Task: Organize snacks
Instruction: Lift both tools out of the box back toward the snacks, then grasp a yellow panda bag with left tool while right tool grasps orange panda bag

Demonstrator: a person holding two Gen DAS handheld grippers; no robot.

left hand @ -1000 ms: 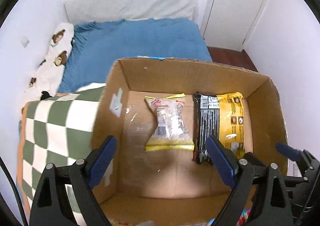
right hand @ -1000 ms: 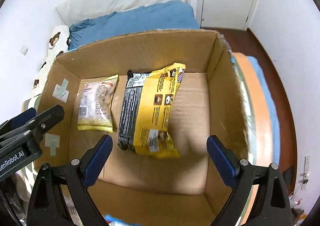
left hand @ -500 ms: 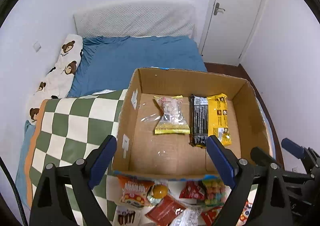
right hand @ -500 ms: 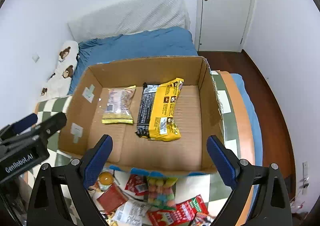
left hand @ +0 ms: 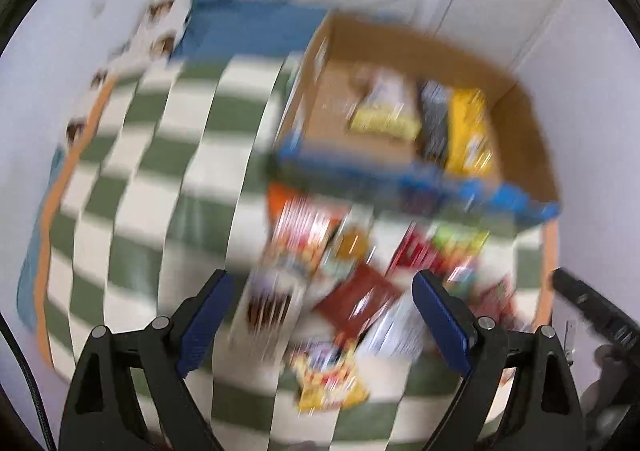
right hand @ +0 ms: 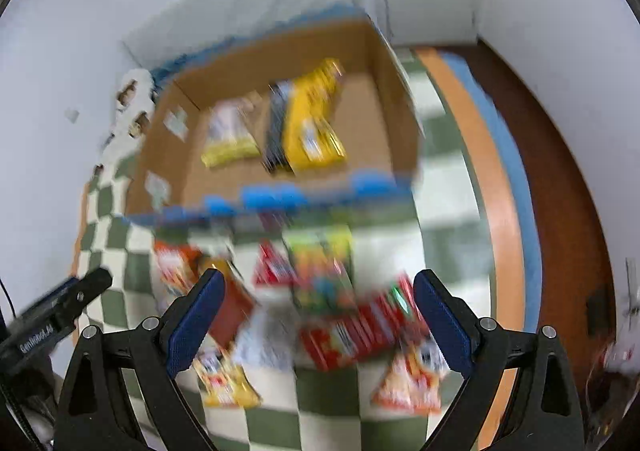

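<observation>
The left gripper (left hand: 320, 303) stood wide open with nothing between its blue pads (left hand: 206, 315), pointed steeply down over the loose snacks (left hand: 344, 291) on the checked blanket (left hand: 132, 211). The right gripper (right hand: 318, 303) was equally wide and empty, hanging over the same pile from the other side (both views were heavily blurred, so labels could not be read).

Directly ahead of the right gripper lay a red pack (right hand: 356, 331); a multicoloured pack (right hand: 320, 267) lay just beyond it, and a yellow-edged pack (right hand: 228, 379) sat near its left pad. Under the left gripper, a dark red pack (left hand: 356, 303) lay between the jaws' line of sight and a yellow pack (left hand: 328, 379) sat nearer the camera.

Beyond the pile stood the box (left hand: 516, 123), its near rim edged in blue. Two packs already lay flat side by side on its floor: a pale one (right hand: 230, 135) and a yellow-and-black one (right hand: 308, 123); the right part of the floor was bare.

Judged step: return from the box to select the next snack; the task appeared to be at an early stage, with most packs outside. The next move called for settling over one pack, lowering so the pads straddled it alone, and closing without catching a neighbour, since the packs overlapped.
</observation>
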